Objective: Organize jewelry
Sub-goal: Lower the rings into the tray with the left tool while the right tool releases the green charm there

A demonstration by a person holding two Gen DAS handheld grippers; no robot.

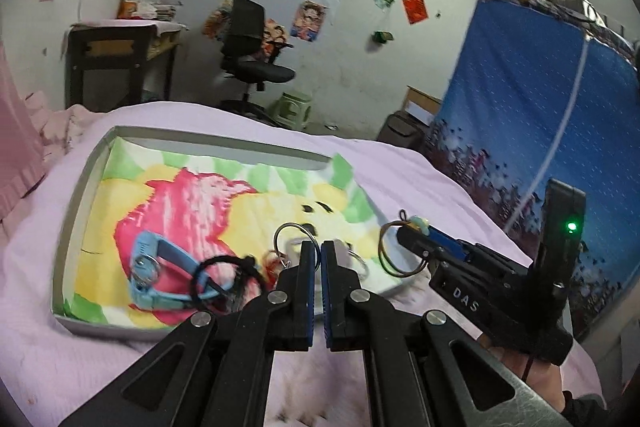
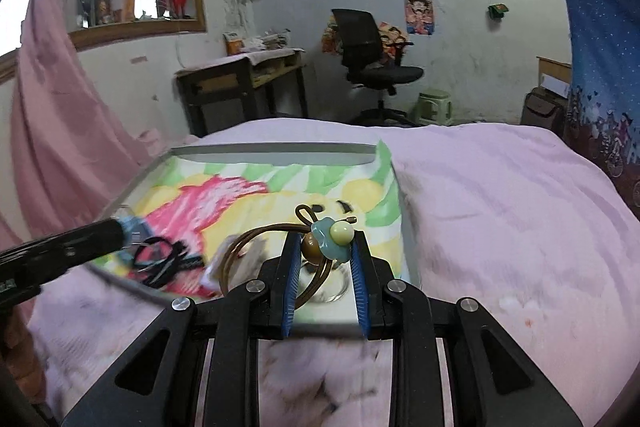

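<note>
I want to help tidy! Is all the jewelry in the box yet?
Nearly. A blue watch, a black hair tie and key rings already lie in the tray. The right gripper holds a brown beaded cord bracelet above it, still to set down. The left gripper is shut and empty.

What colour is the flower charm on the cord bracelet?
Light blue flower charm, clearest in the right wrist view.

black gripper [image 1: 318, 251], blue pads [image 2: 291, 267]
</note>
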